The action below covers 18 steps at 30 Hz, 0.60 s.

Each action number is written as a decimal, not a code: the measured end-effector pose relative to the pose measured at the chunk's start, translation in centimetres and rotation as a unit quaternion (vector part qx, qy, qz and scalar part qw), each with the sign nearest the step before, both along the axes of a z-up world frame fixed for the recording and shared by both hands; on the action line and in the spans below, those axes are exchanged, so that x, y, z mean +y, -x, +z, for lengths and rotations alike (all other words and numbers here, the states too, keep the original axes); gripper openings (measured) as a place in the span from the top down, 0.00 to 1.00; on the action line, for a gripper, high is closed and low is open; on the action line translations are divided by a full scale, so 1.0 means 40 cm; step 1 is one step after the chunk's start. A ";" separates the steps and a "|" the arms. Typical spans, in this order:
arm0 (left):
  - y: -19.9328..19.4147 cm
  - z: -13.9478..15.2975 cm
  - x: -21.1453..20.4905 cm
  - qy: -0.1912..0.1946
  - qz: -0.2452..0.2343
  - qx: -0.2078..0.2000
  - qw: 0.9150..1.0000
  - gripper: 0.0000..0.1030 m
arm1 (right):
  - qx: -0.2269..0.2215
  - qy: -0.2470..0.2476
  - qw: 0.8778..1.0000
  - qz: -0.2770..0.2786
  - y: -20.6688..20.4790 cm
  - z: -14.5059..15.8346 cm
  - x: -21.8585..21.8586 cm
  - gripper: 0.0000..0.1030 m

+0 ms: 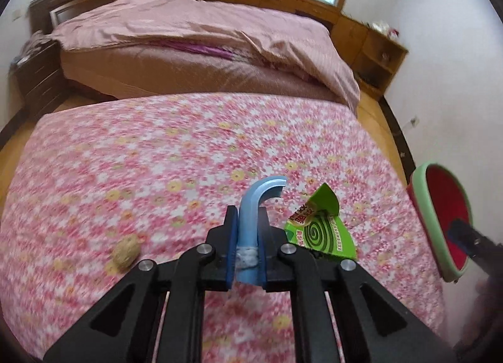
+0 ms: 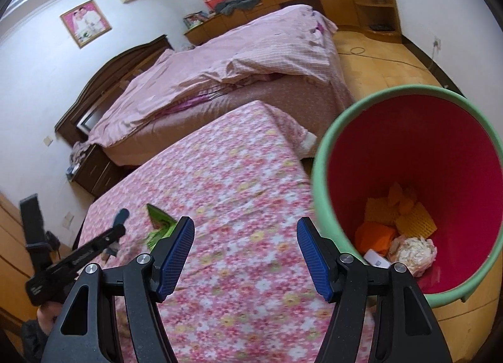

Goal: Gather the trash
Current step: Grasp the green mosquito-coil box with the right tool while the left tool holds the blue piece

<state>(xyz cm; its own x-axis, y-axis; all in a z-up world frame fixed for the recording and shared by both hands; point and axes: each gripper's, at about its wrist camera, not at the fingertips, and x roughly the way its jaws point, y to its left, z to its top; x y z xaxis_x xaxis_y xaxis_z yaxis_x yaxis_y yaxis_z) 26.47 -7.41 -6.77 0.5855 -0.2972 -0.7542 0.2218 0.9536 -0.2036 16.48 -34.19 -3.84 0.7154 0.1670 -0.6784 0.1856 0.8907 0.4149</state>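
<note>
While clamped in the left hand-held gripper, blue hook; right hand-held gripper apart, bin just right.

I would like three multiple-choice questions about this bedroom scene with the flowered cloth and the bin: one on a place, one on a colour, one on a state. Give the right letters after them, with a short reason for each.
1. Where does the green wrapper lie?
A. inside the bin
B. on the flowered cloth
C. on the bed's quilt

2. What colour is the inside of the bin?
A. red
B. blue
C. white

3. What is the state of the left claw?
A. open and empty
B. shut on the blue hook-shaped piece
C. shut on the walnut-like lump

Answers:
1 B, the wrapper rests on the cloth beside the claw.
2 A, the wall is red under a green rim.
3 B, the pads press the blue piece on both sides; the lump lies free on the cloth.
</note>
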 end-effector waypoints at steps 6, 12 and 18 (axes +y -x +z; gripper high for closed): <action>0.076 0.030 0.111 0.025 0.069 -0.016 0.997 0.90 | 0.004 0.014 0.999 0.045 -0.032 -0.002 0.082 0.33; 0.107 0.020 0.198 0.021 0.123 -0.024 0.992 0.90 | 0.018 0.029 0.996 0.088 -0.080 -0.022 0.173 0.33; 0.090 0.007 0.254 0.018 0.157 -0.038 0.987 0.90 | 0.031 0.062 0.989 0.128 -0.129 -0.054 0.268 0.33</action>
<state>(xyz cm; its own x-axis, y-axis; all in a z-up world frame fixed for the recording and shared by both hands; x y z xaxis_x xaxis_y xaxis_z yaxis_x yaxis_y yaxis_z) 22.87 2.73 -6.49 0.7069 -0.1180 -0.6974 -0.0669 0.9704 -0.2320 21.63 -23.48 -5.99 0.6167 0.2501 -0.7464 -0.0310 0.9552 0.2945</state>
